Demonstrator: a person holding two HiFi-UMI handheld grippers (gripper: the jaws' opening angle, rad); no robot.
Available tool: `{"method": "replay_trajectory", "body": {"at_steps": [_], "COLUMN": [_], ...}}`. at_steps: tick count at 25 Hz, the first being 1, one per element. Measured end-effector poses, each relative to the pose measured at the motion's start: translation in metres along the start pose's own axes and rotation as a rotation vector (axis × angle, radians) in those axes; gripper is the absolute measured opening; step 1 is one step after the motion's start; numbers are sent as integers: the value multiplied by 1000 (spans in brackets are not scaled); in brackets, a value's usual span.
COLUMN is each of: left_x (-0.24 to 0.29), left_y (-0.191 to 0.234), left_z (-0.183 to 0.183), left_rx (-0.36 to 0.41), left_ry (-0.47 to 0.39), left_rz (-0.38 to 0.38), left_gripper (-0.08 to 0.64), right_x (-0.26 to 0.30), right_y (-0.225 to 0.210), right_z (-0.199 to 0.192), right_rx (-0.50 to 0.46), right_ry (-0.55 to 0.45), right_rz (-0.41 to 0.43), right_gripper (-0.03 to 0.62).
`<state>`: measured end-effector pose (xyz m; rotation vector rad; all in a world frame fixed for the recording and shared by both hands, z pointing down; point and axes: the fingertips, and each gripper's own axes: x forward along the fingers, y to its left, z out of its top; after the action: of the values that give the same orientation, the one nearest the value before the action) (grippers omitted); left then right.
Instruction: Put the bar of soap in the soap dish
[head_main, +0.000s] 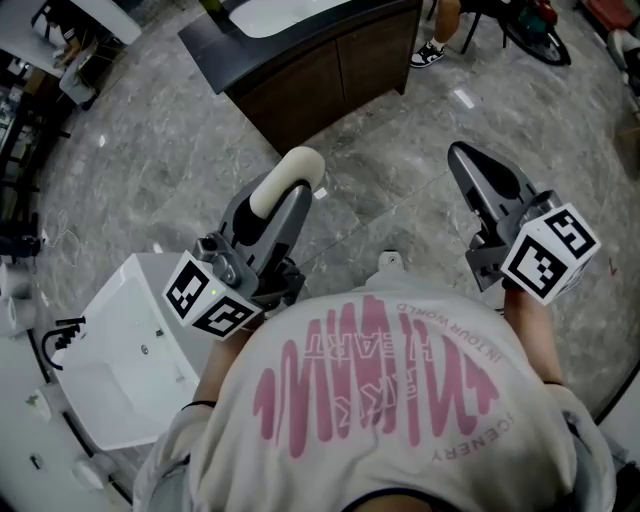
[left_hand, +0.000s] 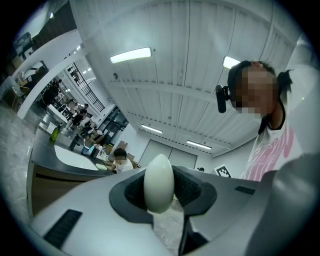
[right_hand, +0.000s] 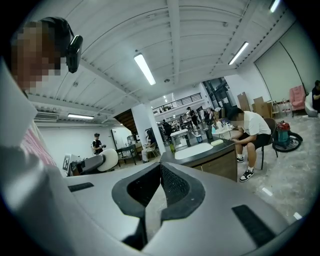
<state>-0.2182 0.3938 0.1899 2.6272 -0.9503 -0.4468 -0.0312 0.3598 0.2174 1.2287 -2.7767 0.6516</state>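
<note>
A cream, egg-shaped bar of soap (head_main: 287, 179) is pinched between the jaws of my left gripper (head_main: 292, 190), held in the air over the grey marble floor. In the left gripper view the soap (left_hand: 159, 183) stands upright between the two dark pads, with the ceiling behind it. My right gripper (head_main: 463, 158) hangs to the right at about the same height, jaws shut and empty; in its own view the pads (right_hand: 172, 186) meet at the tips. That view also shows the left gripper with the soap (right_hand: 106, 159) off to the left. I cannot make out a soap dish.
A dark counter (head_main: 300, 75) with a white inset basin (head_main: 275, 12) stands ahead; the right gripper view shows it (right_hand: 200, 150) with a person seated behind (right_hand: 250, 131). A white washbasin unit (head_main: 130, 345) with a black tap (head_main: 60, 335) sits at lower left.
</note>
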Motion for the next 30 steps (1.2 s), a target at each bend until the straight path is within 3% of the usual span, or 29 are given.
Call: {"method": "replay_trajectory", "body": {"at_steps": [8,17,30], "left_x": [52,94,106], "left_y": [15,14,21], "left_z": [-7,-21,-32], "left_rx": [25,34,9], "left_ry": [-1,-3,35], "left_rz": [61,62,81], "left_gripper": [112,112,112], "right_x": [15,14,19], "right_y": [-59,-104,-122], "right_z": [20,24,16], "right_rx": [8,23,74], "right_ry": [8,2,14], "right_rz": [41,61,68], "right_gripper": [16,17,15]}}
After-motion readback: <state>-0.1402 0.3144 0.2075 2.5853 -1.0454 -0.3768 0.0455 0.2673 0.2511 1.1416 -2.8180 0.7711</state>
